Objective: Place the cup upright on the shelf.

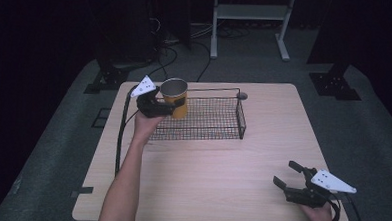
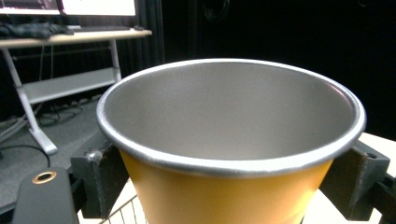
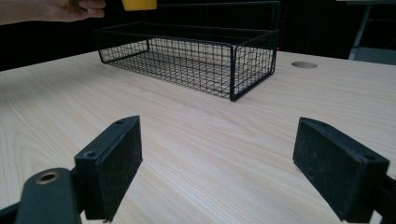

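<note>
A light wooden surface has a round hole toward its one o'clock edge, while a white metal rack stands on the grey floor at twelve o'clock.

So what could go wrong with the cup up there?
The left gripper holds the cup by its sloping sides over the basket, so it might slip out and drop. Lowered carelessly, its base could catch the basket's wire rim and tip. The right gripper rests open far off on the table, too far to help catch it.
</note>
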### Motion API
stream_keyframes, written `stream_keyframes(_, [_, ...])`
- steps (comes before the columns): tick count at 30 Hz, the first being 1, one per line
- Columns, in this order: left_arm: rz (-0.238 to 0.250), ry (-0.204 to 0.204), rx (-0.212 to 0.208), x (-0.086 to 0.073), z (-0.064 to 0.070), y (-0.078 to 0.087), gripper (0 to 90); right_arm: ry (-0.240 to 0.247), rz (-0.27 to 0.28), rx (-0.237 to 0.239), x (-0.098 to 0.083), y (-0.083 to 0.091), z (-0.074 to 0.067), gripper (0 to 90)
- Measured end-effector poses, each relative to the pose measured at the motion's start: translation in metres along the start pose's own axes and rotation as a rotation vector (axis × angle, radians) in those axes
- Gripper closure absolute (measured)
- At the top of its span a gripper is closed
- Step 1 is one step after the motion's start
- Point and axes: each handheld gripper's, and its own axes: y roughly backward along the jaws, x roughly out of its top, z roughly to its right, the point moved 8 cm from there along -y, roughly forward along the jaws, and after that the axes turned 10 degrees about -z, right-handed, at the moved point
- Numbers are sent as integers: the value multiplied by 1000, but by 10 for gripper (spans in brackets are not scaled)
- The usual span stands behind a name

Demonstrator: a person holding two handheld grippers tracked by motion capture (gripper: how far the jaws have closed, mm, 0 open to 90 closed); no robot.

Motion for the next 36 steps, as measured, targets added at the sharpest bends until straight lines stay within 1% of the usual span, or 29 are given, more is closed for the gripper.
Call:
stream_keyframes(1, [-5,-2,-5,2,0,-2,137,0,0,0,0,0,0,148])
stream_keyframes(4, [-14,-14,-2,5,-1,-5,137,-1,1,-1,0,0,1,148])
stream_keyframes(6, [-13,-13,1,8,-3,-7,137,-1,1,-1,0,0,1,148])
stream_keyframes(8, [-18,-11,-7,9,-4,-8,137,-1,2,-2,0,0,1,148])
stream_keyframes(11, [-30,-14,-2,11,-6,-12,136,-3,2,-1,0,0,1,148])
stream_keyframes(12, [-28,-19,7,12,-7,-14,137,-2,3,-1,0,0,1,148])
stream_keyframes(13, [-28,-19,7,12,-7,-14,136,-2,3,-2,0,0,1,148])
stream_keyframes(14, [-30,-14,5,11,-8,-15,136,-2,3,-2,0,0,1,148])
stream_keyframes(15, [-46,-6,-5,8,-10,-18,137,-3,3,-1,0,0,1,148])
stream_keyframes(17, [-50,-7,-1,7,-11,-19,136,-2,3,-1,0,0,1,148])
stream_keyframes(20, [-73,-16,-2,3,-11,-24,137,-2,3,-1,0,0,1,148])
stream_keyframes(22, [-77,-18,-3,2,-11,-25,136,-2,3,-1,0,0,1,148])
stream_keyframes(23, [-94,-28,0,0,-10,-29,137,-2,3,-1,0,0,1,148])
stream_keyframes(24, [-94,-28,0,0,-10,-29,136,-1,3,-1,0,0,1,148])
stream_keyframes(26, [-117,-35,4,-4,-11,-32,136,2,2,-2,0,0,1,148])
stream_keyframes(30, [-123,-20,-3,-7,-13,-34,137,2,5,-2,0,1,1,148])
stream_keyframes(33, [-161,-36,8,-13,-15,-37,136,2,4,-1,0,1,1,148])
stream_keyframes(36, [-180,-34,10,-17,-17,-38,137,1,4,-1,0,1,1,148])
